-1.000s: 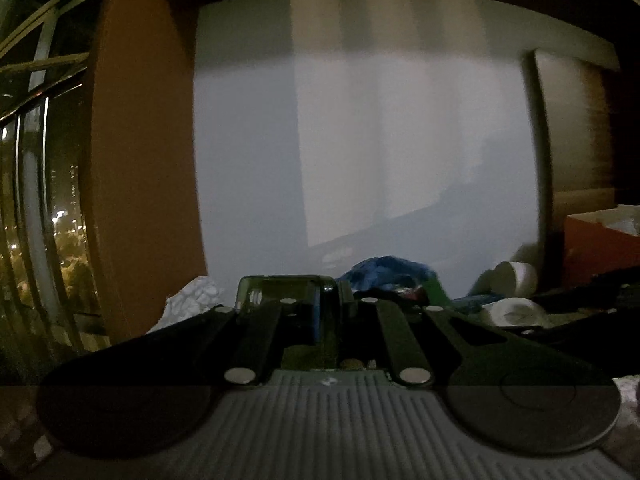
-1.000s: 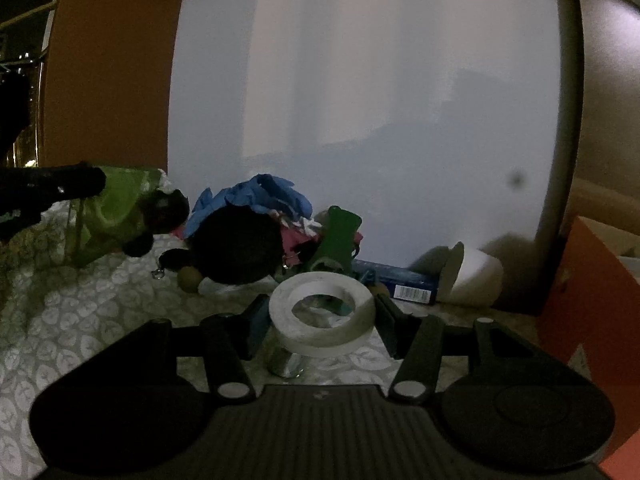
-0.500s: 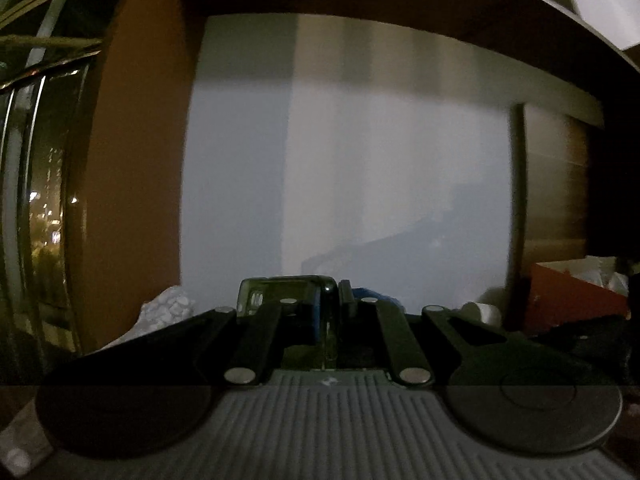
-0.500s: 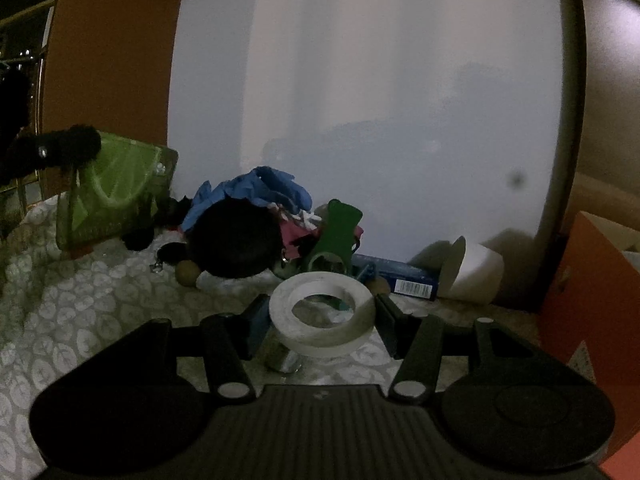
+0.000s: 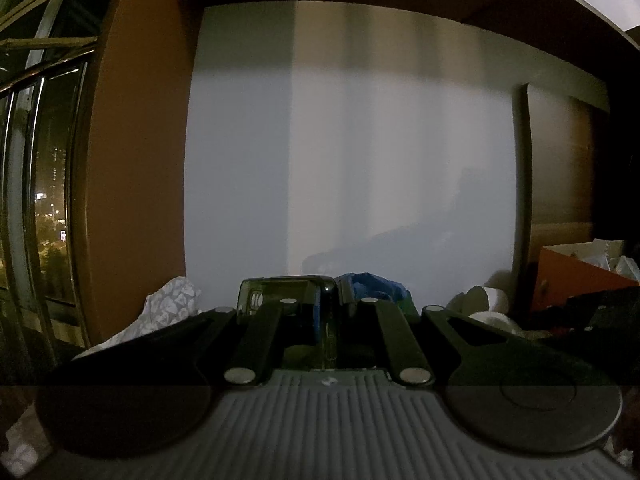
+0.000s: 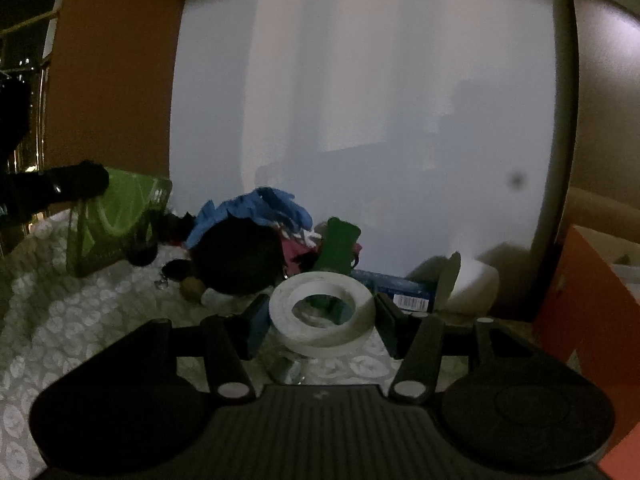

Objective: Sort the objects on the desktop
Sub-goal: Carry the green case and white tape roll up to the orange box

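The right gripper [image 6: 322, 320] is closed part way on a white tape roll [image 6: 322, 312], a flat ring with a wide round hole, its fingers pressing the ring's left and right edges. The roll lies nearly level, its hole facing up and slightly toward the camera, held just above the tabletop [image 6: 60, 312], which is covered in a pale leaf-patterned cloth. Beyond it, near the wall, sits a heap of things: a round black object [image 6: 240, 260], a crumpled blue cloth [image 6: 260, 208], a green upright piece [image 6: 340, 246], a flat blue box [image 6: 396, 286] with a barcode and a white cup [image 6: 472, 280] lying on its side. At the right edge stands an orange box [image 6: 592, 292]. To the far left the left gripper [image 6: 86, 180], seen from the right wrist, holds a translucent green pouch [image 6: 116, 224] by its upper edge, so the pouch hangs tilted above the tabletop. In the left wrist view the left gripper [image 5: 326, 304] is nearly closed on that dim green pouch [image 5: 286, 294], which stands edge-on between the fingers, its long axis running away from the camera.
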`<control>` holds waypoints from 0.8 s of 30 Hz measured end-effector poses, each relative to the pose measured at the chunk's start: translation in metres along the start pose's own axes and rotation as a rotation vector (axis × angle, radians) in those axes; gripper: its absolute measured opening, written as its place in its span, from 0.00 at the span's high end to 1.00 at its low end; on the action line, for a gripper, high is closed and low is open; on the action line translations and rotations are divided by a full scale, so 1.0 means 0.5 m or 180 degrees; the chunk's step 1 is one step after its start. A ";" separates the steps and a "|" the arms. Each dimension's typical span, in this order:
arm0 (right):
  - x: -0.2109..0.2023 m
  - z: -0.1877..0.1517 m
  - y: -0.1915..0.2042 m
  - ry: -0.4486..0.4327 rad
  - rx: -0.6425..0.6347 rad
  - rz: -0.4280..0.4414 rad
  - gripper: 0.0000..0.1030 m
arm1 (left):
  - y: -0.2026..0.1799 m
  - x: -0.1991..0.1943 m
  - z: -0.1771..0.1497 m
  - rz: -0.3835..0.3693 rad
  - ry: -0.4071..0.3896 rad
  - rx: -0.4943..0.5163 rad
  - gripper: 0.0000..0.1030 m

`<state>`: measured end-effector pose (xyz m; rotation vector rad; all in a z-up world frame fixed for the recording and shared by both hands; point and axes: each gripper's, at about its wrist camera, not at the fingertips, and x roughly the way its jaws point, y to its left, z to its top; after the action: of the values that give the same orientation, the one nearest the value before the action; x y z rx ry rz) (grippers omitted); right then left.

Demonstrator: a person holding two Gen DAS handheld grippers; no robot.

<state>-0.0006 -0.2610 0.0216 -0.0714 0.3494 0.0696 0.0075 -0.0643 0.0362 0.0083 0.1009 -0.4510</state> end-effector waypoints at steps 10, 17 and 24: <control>-0.039 0.013 -0.021 -0.0063 0.0133 -0.0061 0.48 | -0.033 0.004 0.018 0.0052 0.0126 0.0021 0.90; -0.077 0.023 -0.027 -0.0118 0.0149 -0.0086 0.48 | -0.059 0.008 0.039 0.0132 0.0316 0.0053 0.90; -0.112 0.036 -0.033 -0.0197 0.0154 -0.0101 0.48 | -0.079 0.001 0.052 0.0234 0.0446 0.0116 0.90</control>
<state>-0.0457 -0.2792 0.0587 -0.0269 0.2878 0.0319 -0.0071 -0.1008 0.0625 0.0794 0.2295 -0.3784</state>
